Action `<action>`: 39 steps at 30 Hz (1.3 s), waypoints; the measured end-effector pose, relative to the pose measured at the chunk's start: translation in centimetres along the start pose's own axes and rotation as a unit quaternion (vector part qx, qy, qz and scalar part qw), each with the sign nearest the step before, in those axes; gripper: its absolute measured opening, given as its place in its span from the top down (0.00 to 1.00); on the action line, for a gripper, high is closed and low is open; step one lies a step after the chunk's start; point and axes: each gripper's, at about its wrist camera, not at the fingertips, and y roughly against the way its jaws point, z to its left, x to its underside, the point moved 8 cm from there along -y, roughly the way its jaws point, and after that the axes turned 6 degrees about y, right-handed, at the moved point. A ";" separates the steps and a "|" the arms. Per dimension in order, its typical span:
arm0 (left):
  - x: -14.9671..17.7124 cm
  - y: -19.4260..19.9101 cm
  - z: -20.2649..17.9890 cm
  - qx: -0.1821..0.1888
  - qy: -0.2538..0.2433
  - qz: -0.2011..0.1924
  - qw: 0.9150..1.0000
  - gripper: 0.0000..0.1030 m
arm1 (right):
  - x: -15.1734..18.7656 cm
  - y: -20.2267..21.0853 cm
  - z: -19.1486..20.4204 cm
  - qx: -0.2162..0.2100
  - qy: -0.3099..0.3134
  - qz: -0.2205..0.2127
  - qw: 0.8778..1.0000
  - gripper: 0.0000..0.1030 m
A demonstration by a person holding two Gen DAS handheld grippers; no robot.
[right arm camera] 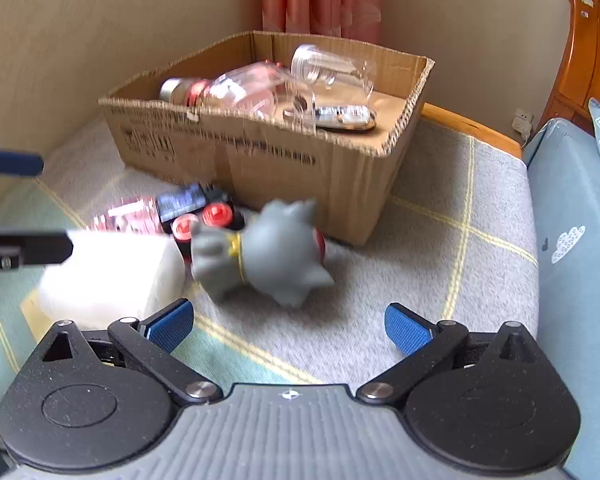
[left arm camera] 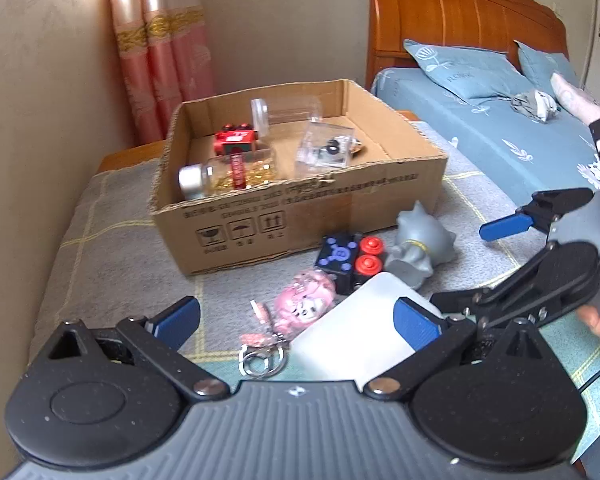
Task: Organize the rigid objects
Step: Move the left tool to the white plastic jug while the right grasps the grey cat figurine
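Left gripper [left arm camera: 296, 322] low over the blanket [left arm camera: 112, 248], jaws spread wide, nothing between them; its right pad sits just over the white box [left arm camera: 352, 332]. Ahead of it, left to right on the blanket: pink keychain figure [left arm camera: 304, 300] with metal rings, black block with red buttons [left arm camera: 350, 258], grey spiky figure [left arm camera: 420, 244] lying on its side, all still outside the cardboard box [left arm camera: 300, 208], which stands just behind them. Inside the box already: a silver-capped jar [left arm camera: 220, 178] with gold bits, a red toy [left arm camera: 236, 142], clear containers. Right gripper [right arm camera: 290, 326] also spread and empty, facing the grey spiky figure [right arm camera: 268, 248], near but not touching. Likely step: right gripper takes the grey figure. To do it well, I judge, close across the narrow neck by the yellow band rather than the spikes, lift clear of the box wall, and keep wide of the left gripper working the neighbouring pile. Writing: front wall of the box carries printed lines too blurred to read, plus handling pictograms (fragile glass, umbrella, up arrows). The black block shows an "8".
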 end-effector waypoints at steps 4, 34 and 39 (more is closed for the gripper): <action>-0.3 -1.1 -1.3 0.003 -0.013 0.007 1.000 0.01 | 1.5 -0.5 0.6 0.011 0.011 0.000 1.000 0.00; 5.4 -2.3 -0.6 0.033 -0.011 0.042 0.998 0.01 | 2.9 0.6 3.6 0.004 0.019 -0.032 0.999 0.00; 5.3 -2.2 1.4 0.001 0.007 0.040 0.999 0.01 | 2.9 0.6 3.5 0.002 0.022 -0.031 0.999 0.00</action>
